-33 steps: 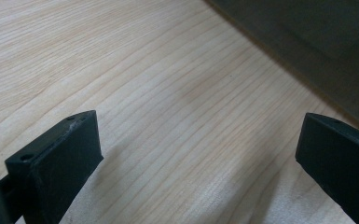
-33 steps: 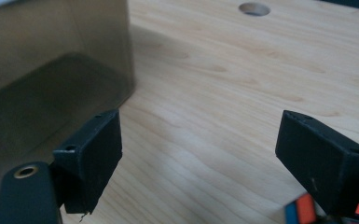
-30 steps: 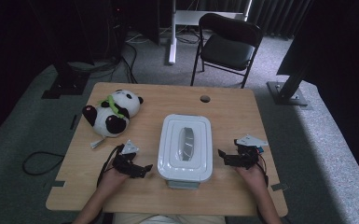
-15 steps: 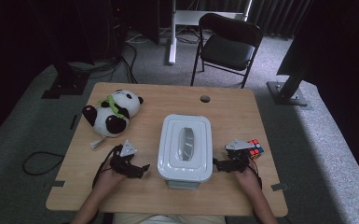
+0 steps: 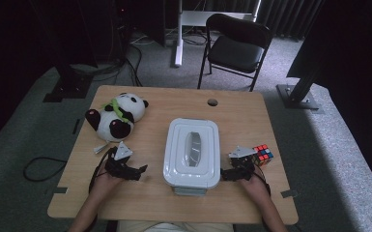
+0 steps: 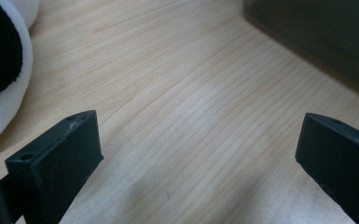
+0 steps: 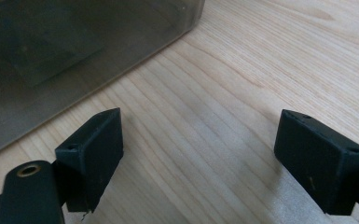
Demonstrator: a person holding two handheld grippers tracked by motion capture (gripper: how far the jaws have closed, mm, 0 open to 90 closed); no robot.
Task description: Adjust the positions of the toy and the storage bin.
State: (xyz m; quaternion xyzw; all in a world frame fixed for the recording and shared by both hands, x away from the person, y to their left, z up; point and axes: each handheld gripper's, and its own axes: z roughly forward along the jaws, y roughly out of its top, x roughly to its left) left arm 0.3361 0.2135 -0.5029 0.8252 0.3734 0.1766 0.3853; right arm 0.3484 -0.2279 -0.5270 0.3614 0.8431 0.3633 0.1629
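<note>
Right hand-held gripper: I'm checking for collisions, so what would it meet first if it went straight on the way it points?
Most likely the white lidded box. The right hand-held gripper, jaws open and empty, points at its side wall, with a short strip of bare table between; depth is hard to judge.

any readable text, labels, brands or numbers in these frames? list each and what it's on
None readable.
Box lid: an oval mark at its centre, too blurred to tell whether it holds text.
Panda plush, puzzle cube, both grippers' black jaws, table: no lettering visible.
</note>
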